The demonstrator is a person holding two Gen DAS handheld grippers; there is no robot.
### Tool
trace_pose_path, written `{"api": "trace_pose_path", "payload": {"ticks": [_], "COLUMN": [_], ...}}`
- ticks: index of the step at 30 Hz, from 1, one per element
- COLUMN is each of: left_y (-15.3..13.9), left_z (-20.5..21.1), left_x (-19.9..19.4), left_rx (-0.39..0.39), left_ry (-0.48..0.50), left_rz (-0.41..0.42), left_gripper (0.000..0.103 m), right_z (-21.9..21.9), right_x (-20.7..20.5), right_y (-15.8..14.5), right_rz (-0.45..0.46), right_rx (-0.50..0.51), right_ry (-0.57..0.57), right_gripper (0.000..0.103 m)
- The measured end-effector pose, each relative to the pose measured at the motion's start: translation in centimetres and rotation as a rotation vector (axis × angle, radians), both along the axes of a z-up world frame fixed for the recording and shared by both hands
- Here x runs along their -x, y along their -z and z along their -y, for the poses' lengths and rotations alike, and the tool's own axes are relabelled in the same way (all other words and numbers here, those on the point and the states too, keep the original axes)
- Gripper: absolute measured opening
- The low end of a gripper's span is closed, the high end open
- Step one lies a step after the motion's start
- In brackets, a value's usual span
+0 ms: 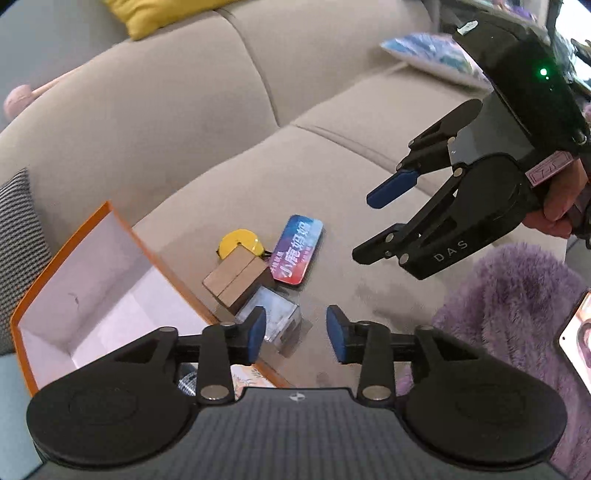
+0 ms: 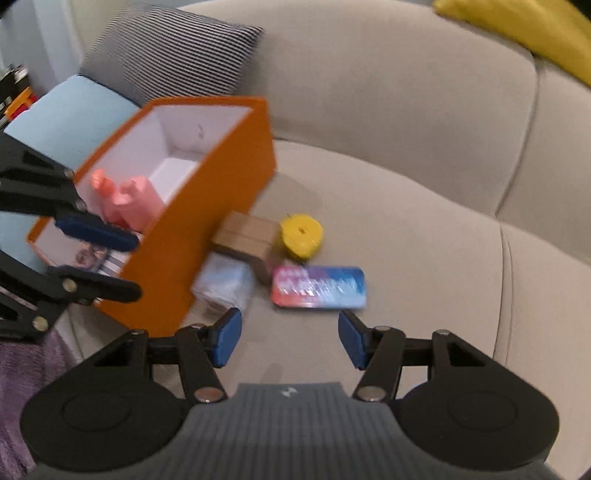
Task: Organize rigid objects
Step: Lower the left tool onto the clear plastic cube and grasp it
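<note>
Rigid objects lie loose on the sofa seat point(image 1: 332, 155), none gripped. Left gripper point(image 1: 295, 334): fingers apart, empty, over clear cube point(image 1: 275, 317). Right gripper point(image 2: 290, 338): fingers apart, empty, near colourful tin point(image 2: 319, 288). Wooden block point(image 1: 236, 280) and yellow reel point(image 1: 240, 242) just beside orange box point(image 2: 192, 258); pink bottle point(image 2: 129, 201) inside.

A home living room, judging by the beige cushioned sofa point(image 1: 207, 122) with its yellow throw pillow point(image 2: 517, 26), a black-and-white striped cushion point(image 2: 166, 51), a patterned blue pillow point(image 1: 432, 51) and a fluffy purple blanket point(image 1: 509, 306) draped on the seat.
</note>
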State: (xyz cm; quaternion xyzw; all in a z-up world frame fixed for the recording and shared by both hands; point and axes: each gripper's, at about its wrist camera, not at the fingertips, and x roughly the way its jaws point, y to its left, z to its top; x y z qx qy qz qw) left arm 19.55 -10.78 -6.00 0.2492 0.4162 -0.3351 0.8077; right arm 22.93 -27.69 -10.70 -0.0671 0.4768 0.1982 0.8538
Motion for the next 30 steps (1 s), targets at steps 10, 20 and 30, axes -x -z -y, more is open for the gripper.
{"api": "trace_pose_path", "payload": {"ticks": [10, 20, 30], "left_y": [1.9, 6.5, 8.7], "left_z": [3.1, 7.1, 8.6], "left_x": [-2.6, -4.6, -6.3], "left_rx": [-0.169, -0.427, -0.543], "left_ry": [0.168, 0.246, 0.262], "left_rz": [-0.045, -0.142, -0.153], "left_gripper": [0.077, 0.077, 0.077], "right_z": [2.9, 2.5, 2.2], "right_x": [-0.9, -1.9, -2.5], "right_y": [2.9, 4.1, 4.8], "right_rz": [-0.053, -0.06, -0.076], "right_rx": [-0.04, -0.08, -0.103], "right_ry": [0.079, 0.062, 0.03], "right_gripper": [0.069, 0.069, 0.069]}}
